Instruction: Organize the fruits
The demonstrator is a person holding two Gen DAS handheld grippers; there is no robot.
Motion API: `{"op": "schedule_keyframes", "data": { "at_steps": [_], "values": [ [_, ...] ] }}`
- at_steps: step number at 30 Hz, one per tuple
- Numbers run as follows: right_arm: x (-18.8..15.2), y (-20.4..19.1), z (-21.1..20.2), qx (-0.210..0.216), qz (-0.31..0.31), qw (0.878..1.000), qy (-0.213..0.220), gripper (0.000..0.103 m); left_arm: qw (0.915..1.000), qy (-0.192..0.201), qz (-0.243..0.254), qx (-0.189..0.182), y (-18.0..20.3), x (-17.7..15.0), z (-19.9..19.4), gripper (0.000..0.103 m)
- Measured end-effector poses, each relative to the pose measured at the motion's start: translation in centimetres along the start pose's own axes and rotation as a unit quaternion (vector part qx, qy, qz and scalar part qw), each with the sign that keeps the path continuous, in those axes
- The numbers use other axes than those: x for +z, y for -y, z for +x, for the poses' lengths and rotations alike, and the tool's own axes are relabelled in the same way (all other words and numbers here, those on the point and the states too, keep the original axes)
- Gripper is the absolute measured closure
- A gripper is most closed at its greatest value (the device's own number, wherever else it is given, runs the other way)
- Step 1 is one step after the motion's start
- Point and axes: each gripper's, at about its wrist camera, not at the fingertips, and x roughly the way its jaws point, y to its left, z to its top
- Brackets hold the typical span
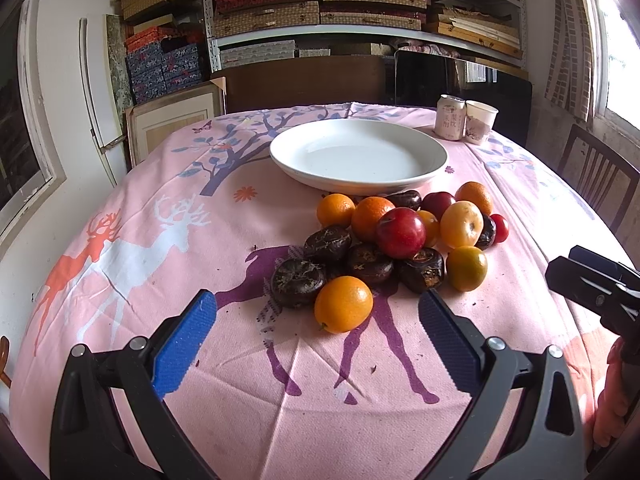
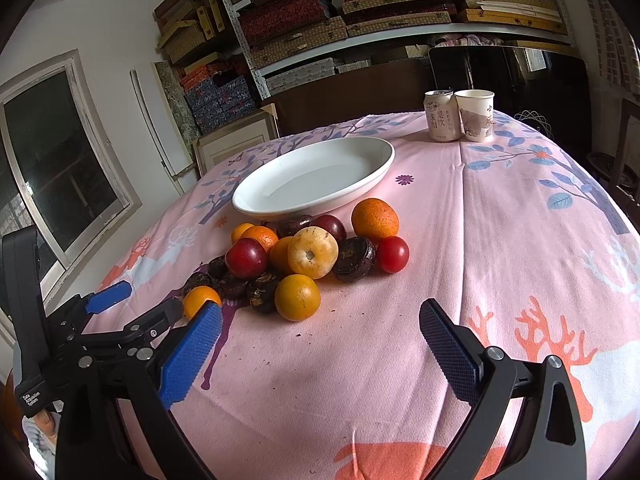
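Note:
A pile of fruit lies on the pink tablecloth in front of an empty white plate (image 1: pixel 358 156): several oranges, red plums, dark water chestnuts, a yellow fruit (image 1: pixel 461 224) and a cherry tomato (image 2: pixel 393 254). My left gripper (image 1: pixel 318 316) is open, and the nearest orange (image 1: pixel 343 304) lies just ahead, between its blue fingertips. My right gripper (image 2: pixel 320 324) is open and empty, to the right of the pile, with an orange (image 2: pixel 297 297) just ahead of it. The left gripper also shows in the right wrist view (image 2: pixel 138 302). The plate also shows there (image 2: pixel 316 178).
A drink can (image 1: pixel 450 116) and a paper cup (image 1: pixel 480 120) stand at the table's far right, also in the right wrist view (image 2: pixel 440 116). Shelves of boxes stand behind the table. A chair (image 1: pixel 596 176) is at the right. The table edge curves away on both sides.

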Motion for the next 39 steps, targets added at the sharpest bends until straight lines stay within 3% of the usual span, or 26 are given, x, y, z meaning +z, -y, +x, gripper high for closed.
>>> {"op": "schedule_keyframes", "data": {
  "at_steps": [39],
  "values": [
    [0.00, -0.02, -0.11, 0.002, 0.001, 1.000, 0.001, 0.003, 1.0000, -0.006, -0.001, -0.002, 0.19, -0.58, 0.33, 0.004]
  ]
}}
